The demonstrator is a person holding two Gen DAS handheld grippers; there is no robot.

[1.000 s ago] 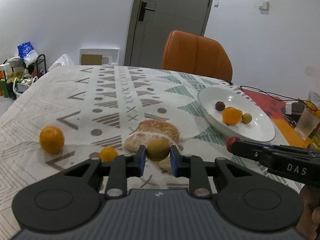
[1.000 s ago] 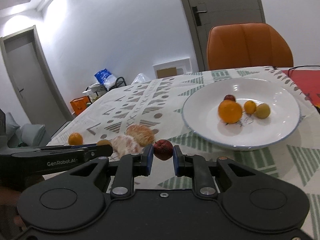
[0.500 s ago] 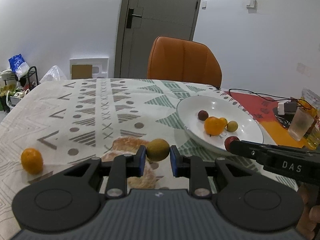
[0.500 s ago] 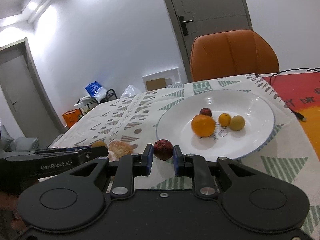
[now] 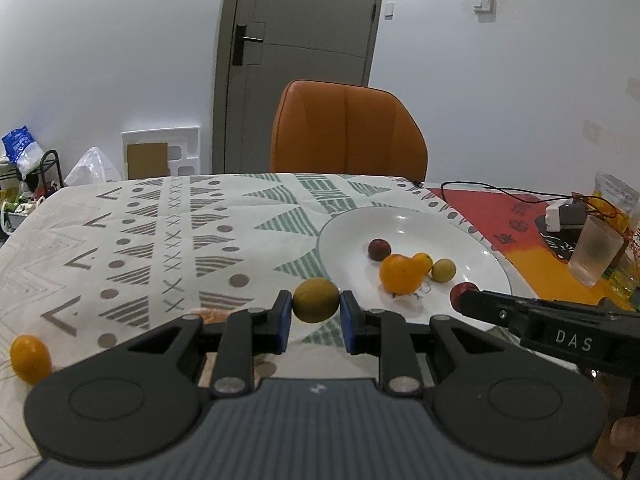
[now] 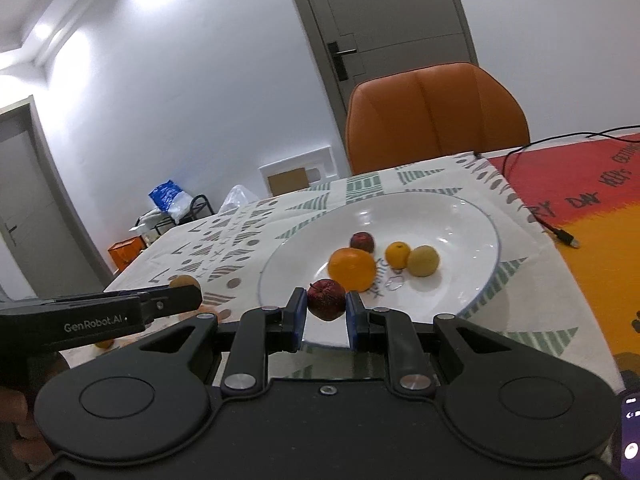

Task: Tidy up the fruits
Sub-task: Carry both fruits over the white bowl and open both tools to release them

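My left gripper [image 5: 315, 312] is shut on a yellow-green round fruit [image 5: 315, 300], held above the cloth just left of the white plate [image 5: 492, 256]. My right gripper [image 6: 326, 312] is shut on a dark red wrinkled fruit [image 6: 326, 299], held over the plate's near rim [image 6: 476, 300]. In the plate lie a large orange [image 6: 352, 269], a small orange [image 6: 397, 254], a yellow-green fruit [image 6: 423, 261] and a dark red fruit [image 6: 362, 241]. The right gripper shows in the left wrist view [image 5: 464, 298] beside the plate. An orange [image 5: 30, 358] lies on the cloth at far left.
An orange chair [image 5: 346, 128] stands behind the table. A black cable [image 5: 492, 190], a charger [image 5: 562, 216] and a plastic cup [image 5: 595, 250] sit on the red-orange cloth at right. A peeled citrus piece [image 5: 212, 314] is mostly hidden behind my left finger.
Both grippers have moved right and forward toward the plate with their fruits held. The right gripper's red fruit has gone from short of the plate to over its near rim.
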